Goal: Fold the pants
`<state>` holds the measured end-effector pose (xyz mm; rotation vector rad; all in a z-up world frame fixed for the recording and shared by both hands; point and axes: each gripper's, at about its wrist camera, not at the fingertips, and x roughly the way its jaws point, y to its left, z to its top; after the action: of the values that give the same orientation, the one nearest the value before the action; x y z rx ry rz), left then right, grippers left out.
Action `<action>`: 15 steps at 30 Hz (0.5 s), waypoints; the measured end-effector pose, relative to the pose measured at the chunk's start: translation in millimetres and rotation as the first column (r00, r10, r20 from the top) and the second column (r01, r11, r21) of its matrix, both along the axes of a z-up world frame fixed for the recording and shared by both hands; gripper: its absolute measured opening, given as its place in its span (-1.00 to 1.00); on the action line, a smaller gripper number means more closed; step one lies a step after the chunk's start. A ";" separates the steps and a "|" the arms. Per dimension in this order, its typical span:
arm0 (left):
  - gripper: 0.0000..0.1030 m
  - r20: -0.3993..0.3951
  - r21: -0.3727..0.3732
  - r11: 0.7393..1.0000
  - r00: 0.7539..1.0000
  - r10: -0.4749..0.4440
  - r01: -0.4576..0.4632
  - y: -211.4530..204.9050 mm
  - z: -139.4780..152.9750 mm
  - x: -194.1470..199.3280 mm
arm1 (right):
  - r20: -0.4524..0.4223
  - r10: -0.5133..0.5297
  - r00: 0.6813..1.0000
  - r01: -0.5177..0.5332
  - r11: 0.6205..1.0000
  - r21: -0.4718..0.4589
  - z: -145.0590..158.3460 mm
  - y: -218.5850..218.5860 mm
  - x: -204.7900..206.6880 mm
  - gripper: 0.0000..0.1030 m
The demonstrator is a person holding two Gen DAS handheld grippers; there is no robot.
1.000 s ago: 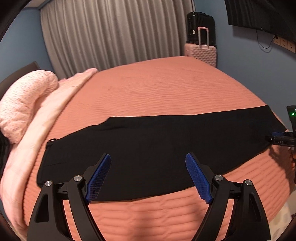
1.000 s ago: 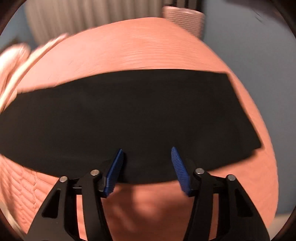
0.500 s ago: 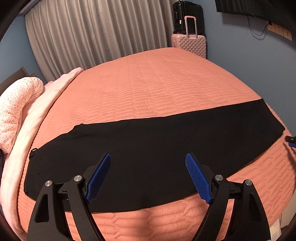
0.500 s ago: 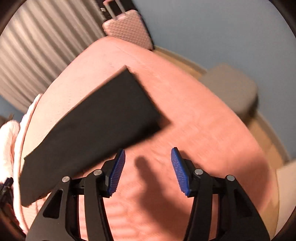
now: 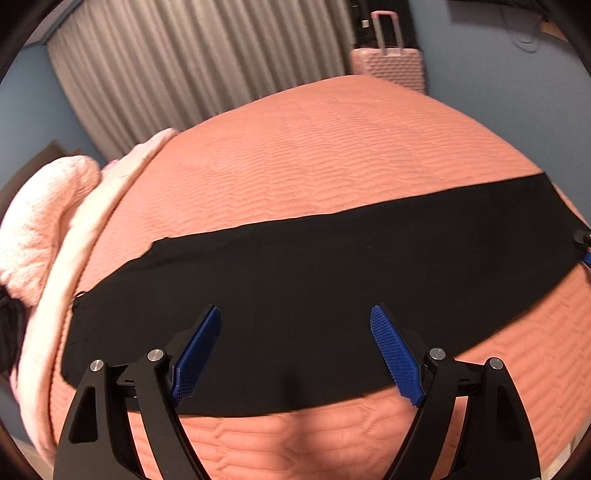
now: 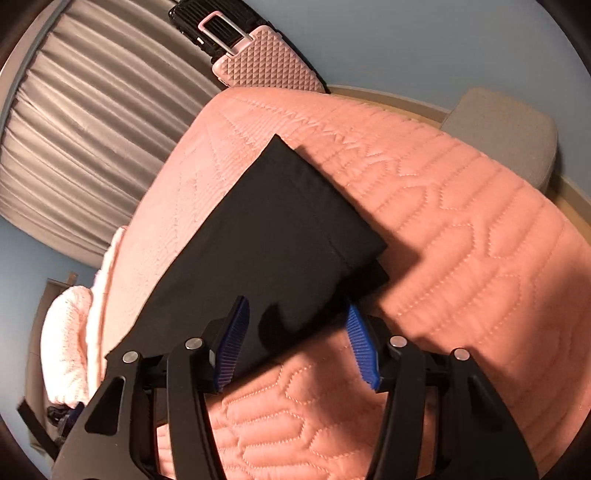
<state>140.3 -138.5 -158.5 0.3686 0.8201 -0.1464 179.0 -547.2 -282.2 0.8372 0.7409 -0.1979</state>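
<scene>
Black pants (image 5: 314,280) lie on a salmon-pink bedspread (image 5: 332,155) quilted in wavy lines; grey pleated curtains (image 5: 192,62), a pink diamond-embossed suitcase (image 6: 269,62), blue walls (image 6: 424,44), and blue-padded black gripper fingers (image 5: 197,345).

Between the right gripper's (image 6: 297,338) ribbed blue pads lay matt black cloth pants (image 6: 280,229). Beneath them the bedspread (image 6: 461,240) was quilted, soft salmon fabric; beyond, a pink suitcase (image 6: 266,66) looked hard, embossed plastic.

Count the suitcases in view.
2. A pink suitcase stands past the far end of the bed, near the curtain. A black suitcase stands right behind it, mostly hidden. Others may be out of view.
</scene>
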 end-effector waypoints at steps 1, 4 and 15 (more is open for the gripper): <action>0.57 -0.006 0.000 1.000 1.000 0.016 -0.016 2.6 0.1 3.8 | -0.017 -0.001 1.000 0.001 1.000 -0.024 2.9 4.3 1.9 0.09; 0.57 -0.017 0.003 0.997 0.997 0.078 -0.078 15.7 -0.9 15.2 | -0.056 -0.008 0.998 0.004 0.997 -0.080 5.9 11.6 2.7 0.09; 0.58 -0.023 0.035 0.991 0.991 0.129 -0.128 45.5 -4.2 23.4 | -0.007 -0.052 0.999 0.052 0.998 -0.025 3.7 16.6 0.4 0.22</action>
<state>163.8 -93.0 -162.7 0.3449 0.8693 -0.0172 179.5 -530.7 -278.5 0.8333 0.7227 -0.2560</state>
